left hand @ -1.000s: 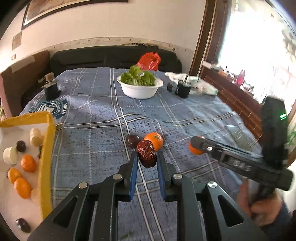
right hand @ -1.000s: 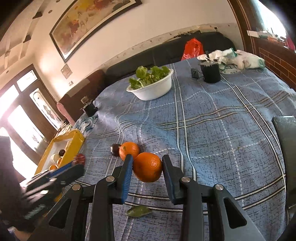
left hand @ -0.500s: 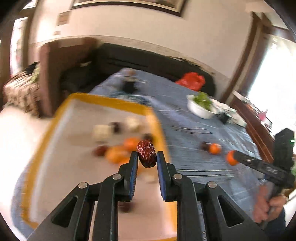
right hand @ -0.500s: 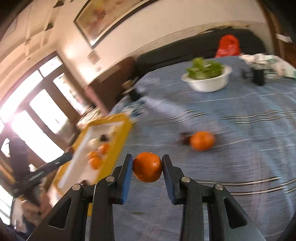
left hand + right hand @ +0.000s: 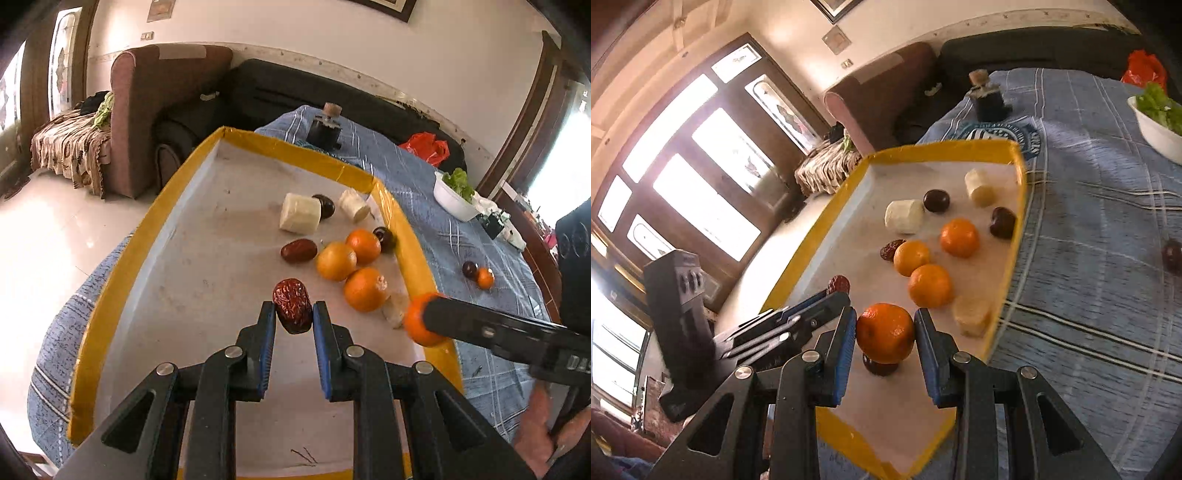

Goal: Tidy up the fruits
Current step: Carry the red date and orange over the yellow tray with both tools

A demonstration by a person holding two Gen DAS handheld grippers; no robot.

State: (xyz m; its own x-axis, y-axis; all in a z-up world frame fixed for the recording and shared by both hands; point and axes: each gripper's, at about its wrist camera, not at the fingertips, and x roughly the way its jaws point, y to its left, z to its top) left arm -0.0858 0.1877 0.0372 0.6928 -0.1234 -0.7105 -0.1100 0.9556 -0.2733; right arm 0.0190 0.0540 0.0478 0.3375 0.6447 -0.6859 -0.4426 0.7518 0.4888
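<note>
Wrinkled dark-red dried date (image 5: pixel 293 305) sat clenched between the blue pads of the left gripper (image 5: pixel 294 314), held above the white floor of the yellow-rimmed tray (image 5: pixel 122 273). Beside it, the right gripper (image 5: pixel 885 330) grasped a round orange mandarin (image 5: pixel 885 332) between its pads, over the tray's near end. Beyond both lay three more mandarins (image 5: pixel 336 260), a smooth red date (image 5: pixel 299 251), dark plums (image 5: pixel 326 206) and pale banana pieces (image 5: pixel 299 213). Blue plaid cloth (image 5: pixel 1089 236) covered the table.
</note>
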